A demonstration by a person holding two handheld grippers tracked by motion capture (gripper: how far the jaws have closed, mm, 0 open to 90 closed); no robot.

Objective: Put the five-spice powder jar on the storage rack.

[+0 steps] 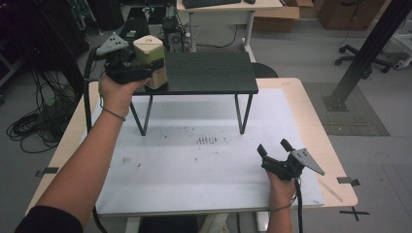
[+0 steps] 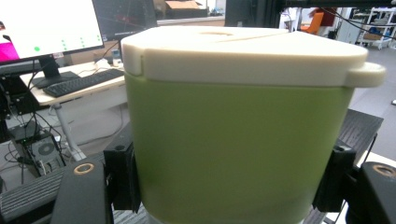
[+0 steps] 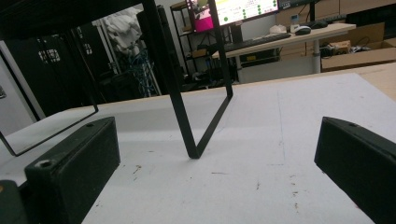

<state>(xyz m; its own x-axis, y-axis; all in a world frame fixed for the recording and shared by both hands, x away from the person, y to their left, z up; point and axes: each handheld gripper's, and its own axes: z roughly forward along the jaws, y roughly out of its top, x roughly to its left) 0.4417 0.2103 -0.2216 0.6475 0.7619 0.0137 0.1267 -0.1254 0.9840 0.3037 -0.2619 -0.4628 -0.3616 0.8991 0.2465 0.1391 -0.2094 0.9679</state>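
A light-green container (image 1: 156, 66) with a cream lid (image 1: 147, 45) stands upright at the left end of a black raised shelf (image 1: 209, 73). My left gripper (image 1: 148, 70) is shut on it from the near left side. In the left gripper view the green body (image 2: 233, 140) is squeezed between both black pads (image 2: 122, 175), under the lid (image 2: 243, 51). I cannot tell whether its base rests on the shelf or hangs just above it. My right gripper (image 1: 273, 146) is open low over the white mat at the front right, nothing between its jaws (image 3: 215, 172).
The shelf stands on thin black wire legs (image 3: 182, 116) over the white mat (image 1: 194, 165) on a wooden table (image 1: 318, 131). A desk with a keyboard (image 1: 218, 4) stands behind. Cables (image 1: 34, 126) lie on the floor at left; a black beam (image 1: 369, 48) slants at right.
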